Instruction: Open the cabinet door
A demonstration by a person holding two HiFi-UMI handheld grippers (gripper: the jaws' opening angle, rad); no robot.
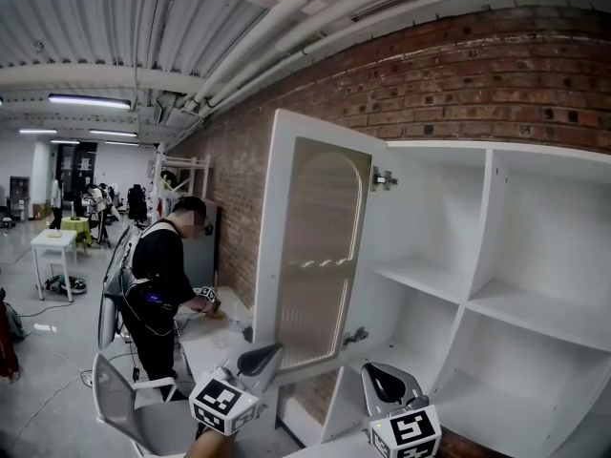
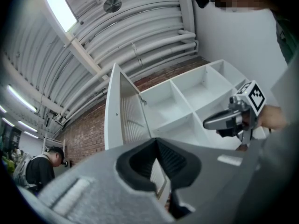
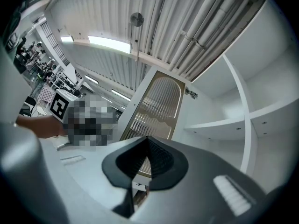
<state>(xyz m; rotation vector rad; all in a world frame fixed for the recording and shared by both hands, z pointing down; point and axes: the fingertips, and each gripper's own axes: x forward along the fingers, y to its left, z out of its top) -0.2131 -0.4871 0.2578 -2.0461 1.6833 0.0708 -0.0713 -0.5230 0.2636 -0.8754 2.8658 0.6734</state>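
1. The cabinet is white, stands against a brick wall, and shows bare shelves split by an upright divider.
2. The cabinet door stands wide open. It is swung out on the cabinet's left side, with a ribbed, arched pane set in its white frame.
3. A metal hinge shows near the top of the inner wall beside the door.
4. The left gripper is low in the head view, with its tip in front of the door's lower edge. Whether it touches the door cannot be told.
5. In the left gripper view its jaws are closed together with nothing between them, and the door stands beyond them.
6. The right gripper is low in front of the open lower compartment, apart from the door.
7. In the right gripper view its jaws also meet, and they hold nothing.
8. A person in dark clothes bends over a worktop farther along the wall.
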